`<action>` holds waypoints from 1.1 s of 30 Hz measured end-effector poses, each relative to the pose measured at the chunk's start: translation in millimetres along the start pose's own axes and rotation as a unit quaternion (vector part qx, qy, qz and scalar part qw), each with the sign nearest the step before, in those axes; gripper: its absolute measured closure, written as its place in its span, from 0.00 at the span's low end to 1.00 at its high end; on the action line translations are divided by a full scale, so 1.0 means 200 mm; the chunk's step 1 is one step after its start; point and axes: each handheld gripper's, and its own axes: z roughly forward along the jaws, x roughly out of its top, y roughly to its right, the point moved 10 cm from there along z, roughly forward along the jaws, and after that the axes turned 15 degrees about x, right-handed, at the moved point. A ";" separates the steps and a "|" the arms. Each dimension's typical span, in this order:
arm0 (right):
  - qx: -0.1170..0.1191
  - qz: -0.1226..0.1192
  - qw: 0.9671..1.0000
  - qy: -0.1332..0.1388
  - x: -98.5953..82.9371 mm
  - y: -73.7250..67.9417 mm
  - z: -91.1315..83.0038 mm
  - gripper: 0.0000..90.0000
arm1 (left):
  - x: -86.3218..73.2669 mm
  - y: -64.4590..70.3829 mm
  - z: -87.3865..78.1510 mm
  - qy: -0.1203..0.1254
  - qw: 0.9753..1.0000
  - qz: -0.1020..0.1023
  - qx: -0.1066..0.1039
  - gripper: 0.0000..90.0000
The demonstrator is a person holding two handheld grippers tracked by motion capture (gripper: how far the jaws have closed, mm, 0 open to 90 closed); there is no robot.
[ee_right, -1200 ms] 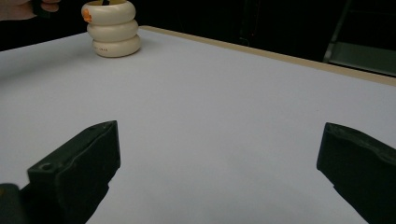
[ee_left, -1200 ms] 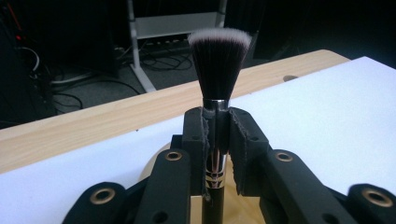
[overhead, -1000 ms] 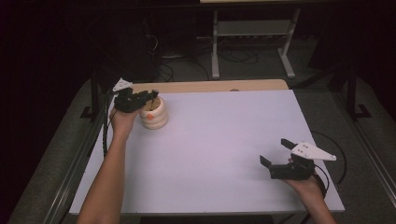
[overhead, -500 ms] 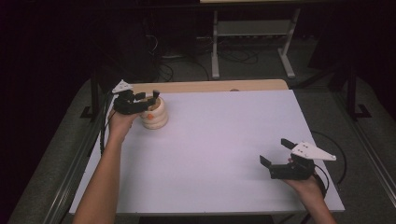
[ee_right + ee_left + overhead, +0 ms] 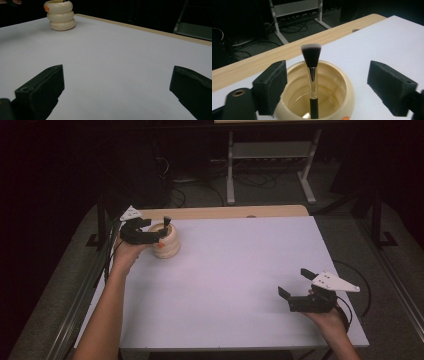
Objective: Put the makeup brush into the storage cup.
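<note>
Here the left gripper (image 5: 324, 87), jaws wide, straddles the brush (image 5: 312, 75) standing upright in the pot (image 5: 337, 100) directly ahead, so the next move is probably closing on the handle; the right gripper (image 5: 300, 287) idles wide.

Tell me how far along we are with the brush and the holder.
Done: the makeup brush stands upright, bristles up, inside the cream ringed holder. In hand: nothing; the left hand-held gripper is at the holder with open jaws either side of it, not touching the brush. The right hand-held gripper is open over the bare white table. Left: probably just drawing the left one away.
</note>
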 end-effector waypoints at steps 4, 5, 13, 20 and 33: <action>-0.001 0.001 1.000 0.001 0.00 0.00 0.00 0.00 | 0.00 0.00 -0.03 0.008 1.000 0.000 0.004 0.12; -0.001 0.001 1.000 0.001 0.00 0.00 0.00 0.00 | 0.00 0.00 -0.04 0.007 1.000 0.001 0.003 0.12; 0.001 -0.001 1.000 0.001 0.00 0.01 0.00 0.00 | -0.02 0.03 -0.10 0.006 1.000 0.005 -0.005 0.12; 0.003 0.001 1.000 0.002 0.00 0.00 0.00 0.00 | -0.06 0.06 -0.15 0.006 1.000 0.003 -0.014 0.12; 0.001 0.004 1.000 0.002 -0.01 0.02 -0.01 0.00 | -0.13 0.14 -0.22 0.015 0.999 -0.002 -0.030 0.12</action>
